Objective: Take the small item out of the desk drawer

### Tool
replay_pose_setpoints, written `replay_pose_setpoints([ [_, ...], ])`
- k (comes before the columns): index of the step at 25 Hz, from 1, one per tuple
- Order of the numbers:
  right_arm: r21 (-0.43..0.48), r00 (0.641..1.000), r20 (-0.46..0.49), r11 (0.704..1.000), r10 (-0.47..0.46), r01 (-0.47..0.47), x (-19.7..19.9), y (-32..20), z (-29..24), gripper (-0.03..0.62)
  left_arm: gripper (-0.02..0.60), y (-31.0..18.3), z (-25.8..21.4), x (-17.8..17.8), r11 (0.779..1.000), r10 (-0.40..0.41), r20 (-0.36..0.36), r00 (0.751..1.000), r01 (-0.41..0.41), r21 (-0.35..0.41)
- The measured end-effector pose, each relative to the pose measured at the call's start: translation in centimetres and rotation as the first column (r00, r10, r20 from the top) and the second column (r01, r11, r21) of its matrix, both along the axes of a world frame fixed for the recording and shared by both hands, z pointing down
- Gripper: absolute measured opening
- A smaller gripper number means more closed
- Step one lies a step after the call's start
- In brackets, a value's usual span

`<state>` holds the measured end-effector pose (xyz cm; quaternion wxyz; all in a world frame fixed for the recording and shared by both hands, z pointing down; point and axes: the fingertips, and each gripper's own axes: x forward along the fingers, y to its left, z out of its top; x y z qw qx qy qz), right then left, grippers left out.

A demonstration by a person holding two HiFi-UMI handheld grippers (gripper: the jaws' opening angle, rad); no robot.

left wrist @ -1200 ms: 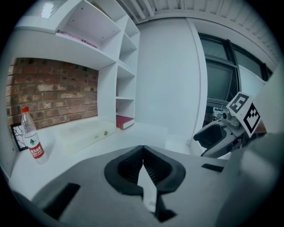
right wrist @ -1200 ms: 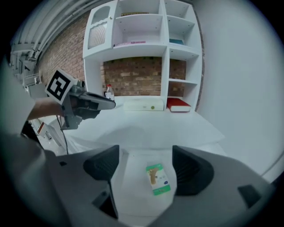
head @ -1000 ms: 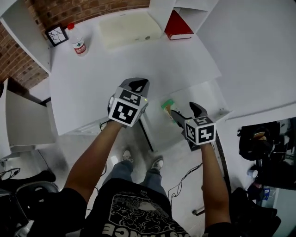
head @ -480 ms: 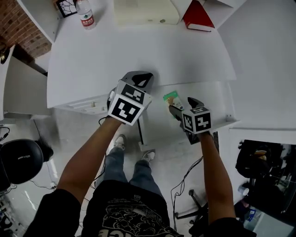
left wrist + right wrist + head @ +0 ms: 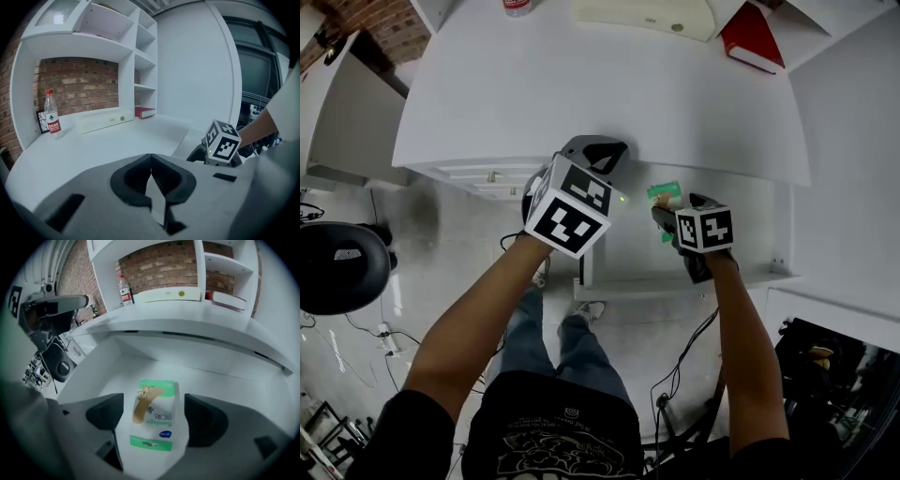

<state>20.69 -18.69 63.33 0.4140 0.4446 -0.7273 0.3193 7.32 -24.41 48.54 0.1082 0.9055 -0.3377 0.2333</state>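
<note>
Bandage packet (image 5: 153, 399), white with green bands and a plaster pictured on it, lies flat on the floor of the open drawer (image 5: 225, 380), towards its left half and just under the front edge of the desk top (image 5: 581, 94). The right gripper (image 5: 154, 423) points steeply down over it. Its jaws have just been widening and stand spread on either side of the packet, not pressing it. To the left, the left gripper (image 5: 151, 161) hovers over the near edge of the desk, its jaws closed tip to tip with nothing in them.

The desk top is plain white and mostly bare. At its far side, against a brick wall (image 5: 84, 84), stand a water bottle (image 5: 124, 291) with a red label, a long pale box (image 5: 103, 121) and, further right, a red book (image 5: 757, 37) lying by the white shelving (image 5: 140, 61). Down on the left a black office chair (image 5: 337, 267) sits on the pale floor, with cables (image 5: 356, 356) trailing near it.
</note>
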Motion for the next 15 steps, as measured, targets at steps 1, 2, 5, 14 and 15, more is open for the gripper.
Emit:
replay_pose_setpoints([
  [1,-0.009,1.0,-0.001,1.0,-0.006,0.006,0.0,-0.1,0.4,0.402,0.008,0.0,0.1,-0.1,1.0,-0.009,0.001,1.0,0.009,0.001],
  [2,-0.017,1.0,-0.003,1.0,-0.012,0.012,-0.1,-0.2,0.9,0.403,0.008,0.0,0.2,-0.3,1.0,-0.018,0.003,1.0,0.018,0.003],
  [5,-0.036,1.0,-0.014,0.999,-0.024,0.024,-0.2,-0.2,2.0,0.405,0.009,0.1,0.4,-1.1,0.999,-0.05,0.008,0.999,0.05,0.002],
  [14,-0.061,0.998,-0.061,0.998,-0.03,0.026,-0.4,-0.3,3.5,0.397,0.008,0.7,1.2,-3.0,0.993,-0.117,0.003,0.993,0.117,-0.007],
  [15,-0.059,0.997,-0.073,0.998,-0.03,0.025,-0.3,-0.3,3.5,0.389,0.009,0.7,1.2,-3.1,0.992,-0.122,0.002,0.993,0.122,-0.007],
])
